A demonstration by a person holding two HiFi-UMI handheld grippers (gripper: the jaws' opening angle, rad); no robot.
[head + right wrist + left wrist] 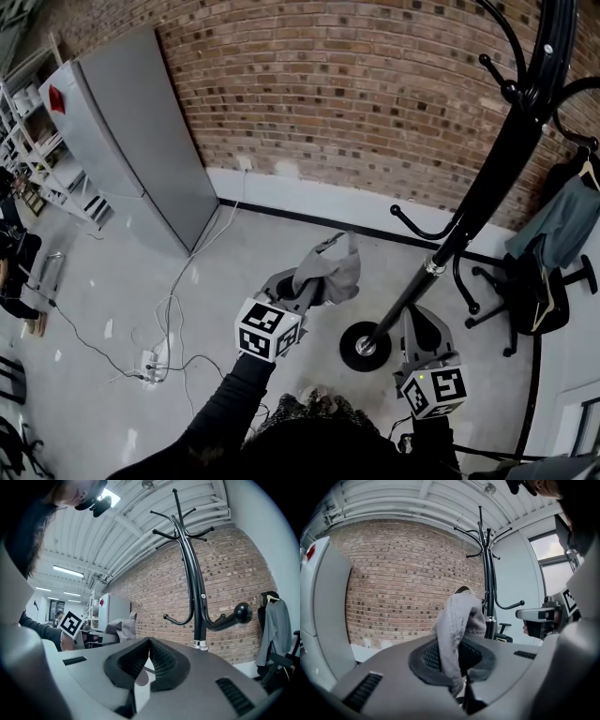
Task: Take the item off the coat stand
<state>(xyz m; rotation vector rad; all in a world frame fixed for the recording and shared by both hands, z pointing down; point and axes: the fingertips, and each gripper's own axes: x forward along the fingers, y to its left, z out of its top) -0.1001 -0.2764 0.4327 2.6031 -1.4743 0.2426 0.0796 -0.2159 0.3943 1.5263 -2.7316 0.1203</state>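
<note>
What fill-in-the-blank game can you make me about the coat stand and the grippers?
The left gripper is shut on a cloth coloured ____.
The coat stand is coloured ____.
The wall is made of ____.
The fingers of the right gripper pinch ____.
Missing words: grey; black; brick; nothing.

**What these views keep from me**

In the head view the coat stand (pixel 487 178) runs off the top edge, so its upper hooks are cut. The grey fabric item (pixel 337 272) drapes over my left gripper (pixel 314 286) and covers its tips. In the left gripper view the item's lower end disappears between the jaws. I can't tell what kind of garment it is. My right gripper (pixel 415 319) hides part of the stand's base (pixel 349 354). The things on the shelves (pixel 37 150) are too small to name.
</note>
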